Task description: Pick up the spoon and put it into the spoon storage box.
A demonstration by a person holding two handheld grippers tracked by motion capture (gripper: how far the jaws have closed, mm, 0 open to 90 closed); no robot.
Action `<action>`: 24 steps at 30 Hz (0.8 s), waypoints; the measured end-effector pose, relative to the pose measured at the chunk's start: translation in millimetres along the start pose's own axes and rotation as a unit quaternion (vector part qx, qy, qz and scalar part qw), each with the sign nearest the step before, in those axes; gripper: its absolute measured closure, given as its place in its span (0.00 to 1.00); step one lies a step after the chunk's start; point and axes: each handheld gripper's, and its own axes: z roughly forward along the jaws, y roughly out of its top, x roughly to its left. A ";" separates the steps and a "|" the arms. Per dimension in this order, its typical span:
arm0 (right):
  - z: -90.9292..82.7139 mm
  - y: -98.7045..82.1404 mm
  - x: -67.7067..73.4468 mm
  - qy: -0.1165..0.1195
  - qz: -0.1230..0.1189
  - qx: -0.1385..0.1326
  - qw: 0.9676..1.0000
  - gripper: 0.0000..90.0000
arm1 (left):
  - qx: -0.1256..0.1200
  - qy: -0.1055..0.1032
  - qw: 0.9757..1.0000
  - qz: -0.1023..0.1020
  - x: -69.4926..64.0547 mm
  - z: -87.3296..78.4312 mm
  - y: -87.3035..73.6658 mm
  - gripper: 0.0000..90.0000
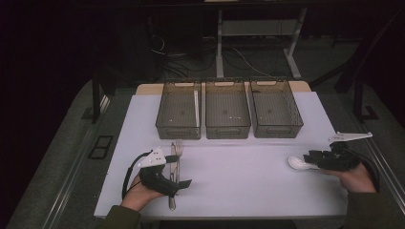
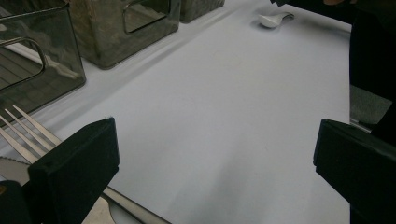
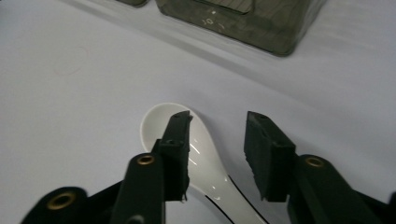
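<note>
A pale lilac-white sheet (image 1: 248, 176) covers the table, whose wooden edge peeks out at twelve o'clock behind three smoky see-through bins (image 1: 228, 109) standing in a row across the far half. Around the table lies grey floor, and at twelve o'clock the room goes dark, with white desk legs (image 1: 219, 43) and loose cables on the ground. At about four o'clock on the sheet lies a white ceramic spoon (image 1: 300, 163), glossy and smooth, deep oval bowl pointing toward nine o'clock, handle running back under the right gripper (image 1: 319, 160). In the right gripper view the spoon (image 3: 196, 158) shows wet-looking highlights and a dark line along its handle edge; the jaws stand apart, one jaw over the bowl's inside, the other beside the spoon over bare sheet, neither pad pressing it. At about eight o'clock the left gripper (image 1: 179, 179) rests over a metal fork (image 1: 178, 149) and knife (image 1: 172, 191) lying side by side, tines toward twelve o'clock; in the left gripper view its jaws are spread wide with only sheet between them.
</note>
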 end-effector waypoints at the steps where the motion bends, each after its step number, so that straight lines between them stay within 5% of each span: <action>1: 1.7 0.2 1.1 0.003 0.001 0.001 1.000 0.64 | 0.000 0.000 1.000 0.000 0.1 0.1 -0.1 0.00; 24: 25.0 -0.2 10.8 0.006 -0.040 0.040 0.998 0.53 | 0.000 -0.002 1.000 -0.001 -0.2 0.8 0.0 0.00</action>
